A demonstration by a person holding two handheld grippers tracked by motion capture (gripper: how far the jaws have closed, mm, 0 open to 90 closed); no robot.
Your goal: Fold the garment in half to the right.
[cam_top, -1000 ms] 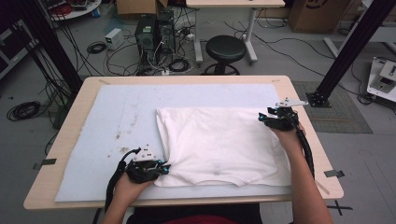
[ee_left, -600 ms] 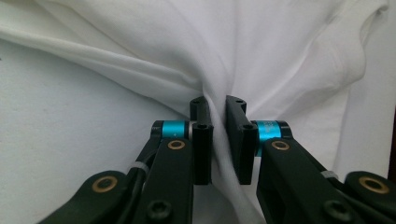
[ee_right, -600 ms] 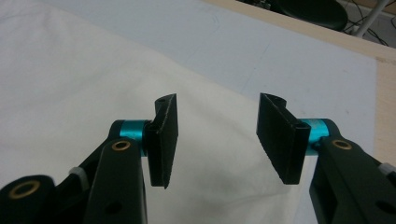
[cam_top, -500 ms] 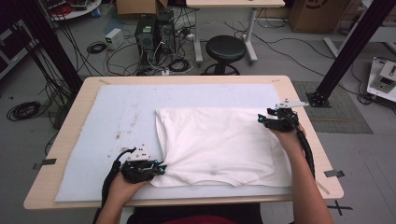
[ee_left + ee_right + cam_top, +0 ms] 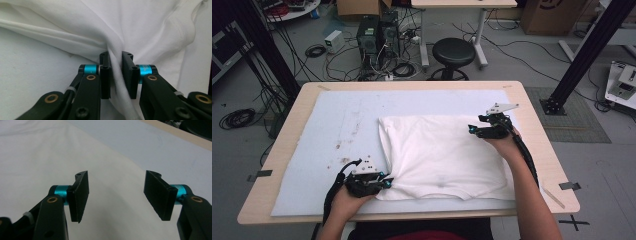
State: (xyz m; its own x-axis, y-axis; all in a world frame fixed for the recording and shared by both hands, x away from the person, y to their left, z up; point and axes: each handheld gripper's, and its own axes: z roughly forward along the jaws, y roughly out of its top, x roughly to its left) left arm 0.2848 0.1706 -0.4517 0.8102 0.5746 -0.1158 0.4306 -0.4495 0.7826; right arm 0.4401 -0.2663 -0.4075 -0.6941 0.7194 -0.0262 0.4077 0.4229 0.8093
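White T-shirt (image 5: pixel 443 157): folded, lying flat on the pale mat (image 5: pixel 332 130) that covers the wooden table (image 5: pixel 539 150).

Left gripper (image 5: pixel 384 182): at the shirt's near left corner; jaws clamped on a bunched fold of the white fabric (image 5: pixel 116 65), which rises between the pads.

Right gripper (image 5: pixel 472 130): over the shirt's far right part; jaws have just been opening and stand wide apart, nothing between them, smooth cloth (image 5: pixel 117 195) directly beneath and ahead.

Mat: bare, with brown specks, on the far side of the left gripper.
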